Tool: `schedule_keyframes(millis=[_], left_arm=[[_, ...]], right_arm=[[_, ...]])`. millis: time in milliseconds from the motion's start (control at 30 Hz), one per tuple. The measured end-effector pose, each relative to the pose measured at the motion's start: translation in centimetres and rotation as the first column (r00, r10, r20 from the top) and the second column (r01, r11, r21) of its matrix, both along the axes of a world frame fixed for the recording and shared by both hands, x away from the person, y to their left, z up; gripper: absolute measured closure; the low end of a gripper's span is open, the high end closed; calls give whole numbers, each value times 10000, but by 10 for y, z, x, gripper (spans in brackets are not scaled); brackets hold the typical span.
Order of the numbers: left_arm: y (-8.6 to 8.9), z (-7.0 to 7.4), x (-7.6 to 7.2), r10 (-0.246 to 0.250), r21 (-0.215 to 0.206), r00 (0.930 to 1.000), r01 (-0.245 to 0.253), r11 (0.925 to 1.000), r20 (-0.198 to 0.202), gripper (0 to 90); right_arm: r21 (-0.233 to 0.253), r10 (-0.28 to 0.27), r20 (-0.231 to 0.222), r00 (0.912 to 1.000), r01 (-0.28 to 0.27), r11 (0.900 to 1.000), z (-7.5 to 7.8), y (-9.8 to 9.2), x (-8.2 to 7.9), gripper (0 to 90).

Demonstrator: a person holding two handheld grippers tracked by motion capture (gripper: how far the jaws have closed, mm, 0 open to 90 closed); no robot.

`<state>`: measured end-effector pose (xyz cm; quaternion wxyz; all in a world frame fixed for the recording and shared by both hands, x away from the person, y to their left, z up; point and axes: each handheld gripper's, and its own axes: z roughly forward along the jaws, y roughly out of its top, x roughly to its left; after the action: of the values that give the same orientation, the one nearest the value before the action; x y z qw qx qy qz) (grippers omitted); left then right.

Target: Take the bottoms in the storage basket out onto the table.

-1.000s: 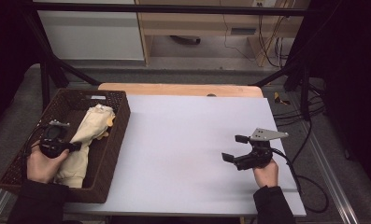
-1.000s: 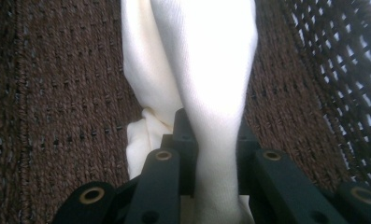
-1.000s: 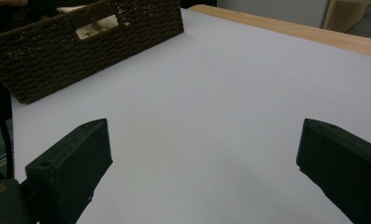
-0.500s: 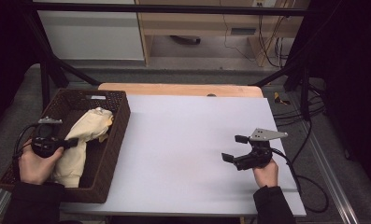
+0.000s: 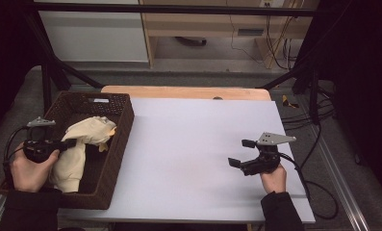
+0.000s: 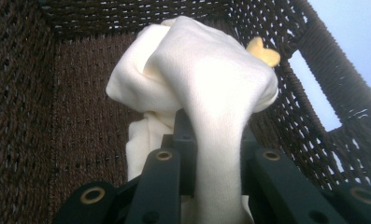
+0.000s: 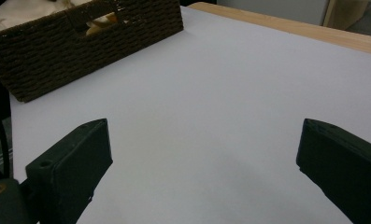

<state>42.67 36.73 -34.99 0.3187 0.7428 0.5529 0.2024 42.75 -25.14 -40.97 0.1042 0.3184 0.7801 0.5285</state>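
Observation:
A cream cloth (image 5: 88,134) lies bunched in a dark brown wicker basket (image 5: 119,144) at the table's left. My left gripper (image 5: 69,143) reaches into the basket from its left rim and is shut on a fold of this cloth. In the left gripper view the cloth (image 6: 206,79) rises in a taut bundle from between my left gripper (image 6: 211,163)'s jaws, with the basket wall (image 6: 43,93) behind it. My right gripper (image 5: 241,153) stands open over the white table top at the right, nothing between its fingers. The right gripper (image 7: 204,154) faces the basket (image 7: 103,42).
A small yellow piece (image 6: 263,52) pokes out behind the cloth near the basket's handle slot. The white table top (image 5: 193,144) has a wooden strip (image 5: 184,92) along its far edge. Cables (image 5: 318,113) hang off the table's right side.
My left hand has drawn back to the left over the basket's rim, pulling the cloth taut and a little up. The right gripper has stayed still.

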Motion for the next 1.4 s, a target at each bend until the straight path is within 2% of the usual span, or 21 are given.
schedule_keyframes(millis=[533, 1100, 1400], left_arm=[[2, 16, -10, 13, -291, 9975, 8, 9996, 713, 776], [4, 33, -24, 121, -695, 9869, -9, 9976, 1606, 777], [5, 40, -29, 117, -821, 9822, 38, 9966, 1873, 777]], right_arm=[[-16, 22, -9, 10000, -22, 10000, 0, 0, 0, 37], [-13, 43, -24, 10000, -43, 10000, 0, 0, 0, 38], [21, 44, -6, 10000, -44, 10000, 0, 0, 0, 38]])
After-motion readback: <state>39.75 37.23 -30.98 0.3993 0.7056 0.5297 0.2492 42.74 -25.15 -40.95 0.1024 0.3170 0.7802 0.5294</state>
